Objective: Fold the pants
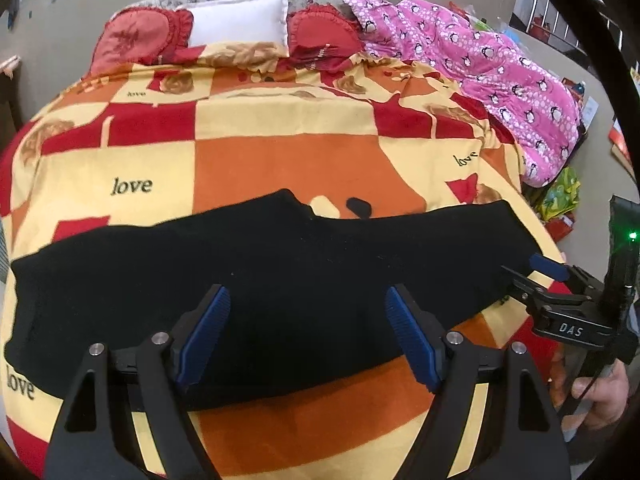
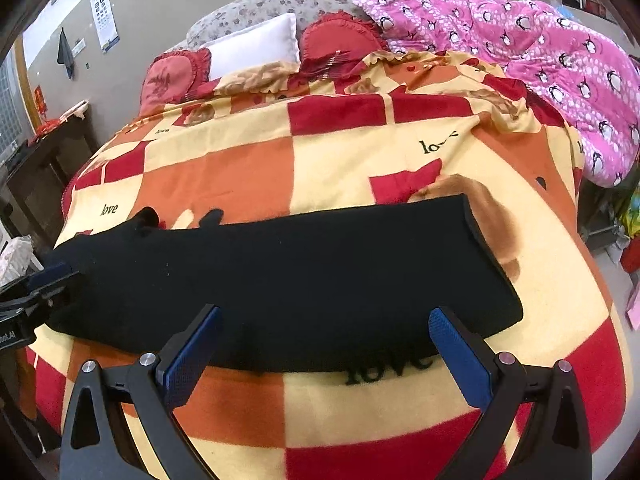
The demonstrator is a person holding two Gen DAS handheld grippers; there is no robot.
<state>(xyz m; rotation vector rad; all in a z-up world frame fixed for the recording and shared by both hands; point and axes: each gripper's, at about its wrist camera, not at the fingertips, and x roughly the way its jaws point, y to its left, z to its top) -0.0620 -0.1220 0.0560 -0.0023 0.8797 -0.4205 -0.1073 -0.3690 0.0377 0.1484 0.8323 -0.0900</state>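
Pants (image 1: 260, 280) flat beneath both spread tools.

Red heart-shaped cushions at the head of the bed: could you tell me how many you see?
2: one red cushion left of the white pillow, the other right of it. More may be hidden.

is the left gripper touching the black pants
Cannot tell. In the left wrist view the open left gripper sits over the black pants, but no contact or gap shows plainly; the right wrist view shows only its tip at the pants' edge.
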